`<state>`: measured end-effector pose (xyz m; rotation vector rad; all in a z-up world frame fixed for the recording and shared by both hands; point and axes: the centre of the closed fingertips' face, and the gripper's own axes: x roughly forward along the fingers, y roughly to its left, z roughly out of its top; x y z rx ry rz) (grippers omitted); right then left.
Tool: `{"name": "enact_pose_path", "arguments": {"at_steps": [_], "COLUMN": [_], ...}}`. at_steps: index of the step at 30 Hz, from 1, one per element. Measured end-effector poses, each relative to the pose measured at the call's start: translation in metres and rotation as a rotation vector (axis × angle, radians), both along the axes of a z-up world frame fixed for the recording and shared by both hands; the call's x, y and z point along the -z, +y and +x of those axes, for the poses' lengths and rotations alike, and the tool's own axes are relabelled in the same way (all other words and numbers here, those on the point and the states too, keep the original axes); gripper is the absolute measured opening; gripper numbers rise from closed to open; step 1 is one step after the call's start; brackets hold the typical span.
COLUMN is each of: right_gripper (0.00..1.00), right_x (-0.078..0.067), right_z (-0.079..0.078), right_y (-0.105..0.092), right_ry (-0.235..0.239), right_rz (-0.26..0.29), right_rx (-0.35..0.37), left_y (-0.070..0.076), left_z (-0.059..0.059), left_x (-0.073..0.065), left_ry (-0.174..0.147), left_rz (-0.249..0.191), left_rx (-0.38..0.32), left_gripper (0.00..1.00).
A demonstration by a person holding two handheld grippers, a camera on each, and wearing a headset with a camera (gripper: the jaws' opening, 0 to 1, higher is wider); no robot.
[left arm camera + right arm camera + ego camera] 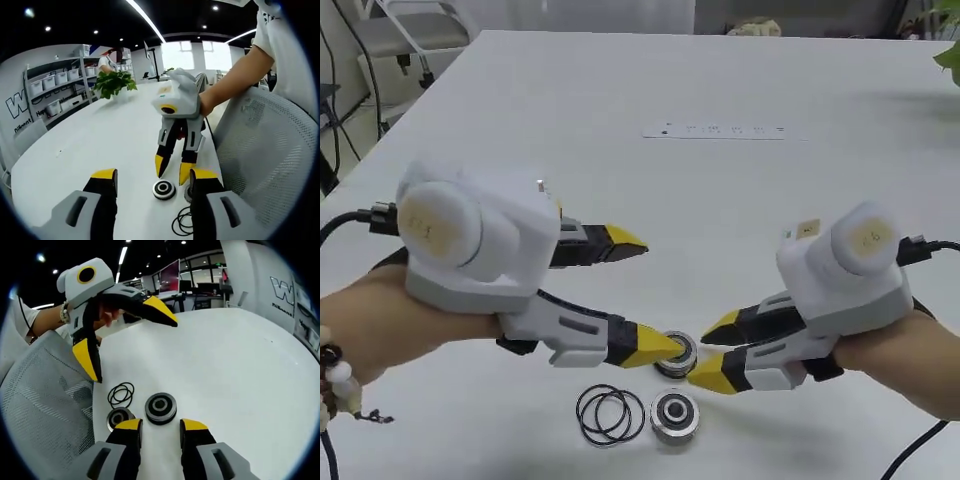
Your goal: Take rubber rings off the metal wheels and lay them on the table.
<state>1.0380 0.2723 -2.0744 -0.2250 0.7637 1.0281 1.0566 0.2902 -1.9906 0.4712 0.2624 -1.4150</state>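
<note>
Loose rings on surface beside near wheel; beyond, left gripper gaping wide, right gripper parted less, tips flanking far wheel, apparently to brace it for peeling its ring.

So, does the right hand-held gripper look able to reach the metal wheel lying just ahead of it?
Probably yes. The metal wheel lies just ahead of the right hand-held gripper, whose jaws stand open. The left hand-held gripper has a tip close beside it and may crowd the grasp.
</note>
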Motion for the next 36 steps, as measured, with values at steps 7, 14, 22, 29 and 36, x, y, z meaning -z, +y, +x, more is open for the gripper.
{"name": "enact_pose_path", "arguments": {"at_steps": [7, 14, 22, 29, 36], "right_gripper": [0.26, 0.24, 0.22, 0.19, 0.18], "right_x": [0.002, 0.002, 0.006, 0.007, 0.008], "right_z": [0.000, 0.002, 0.001, 0.002, 0.001], "right_y": [0.000, 0.000, 0.002, 0.001, 0.002], "right_ry": [-0.009, -0.020, -0.021, -0.030, -0.033], "right_rz": [-0.010, -0.013, -0.022, -0.037, -0.042], "right_rx": [-0.004, -0.002, -0.016, -0.017, -0.023], "left_y": [-0.006, -0.012, -0.018, -0.017, -0.018], "left_z": [0.005, 0.005, 0.002, -0.003, -0.007], "left_x": [0.014, 0.035, 0.058, 0.070, 0.071], "left_ry": [0.004, 0.042, 0.065, 0.062, 0.071], "left_rz": [0.013, 0.023, 0.061, 0.072, 0.065], "left_rx": [0.015, 0.022, 0.028, 0.017, 0.025], "left_gripper": [0.49, 0.44, 0.35, 0.27, 0.21]}}
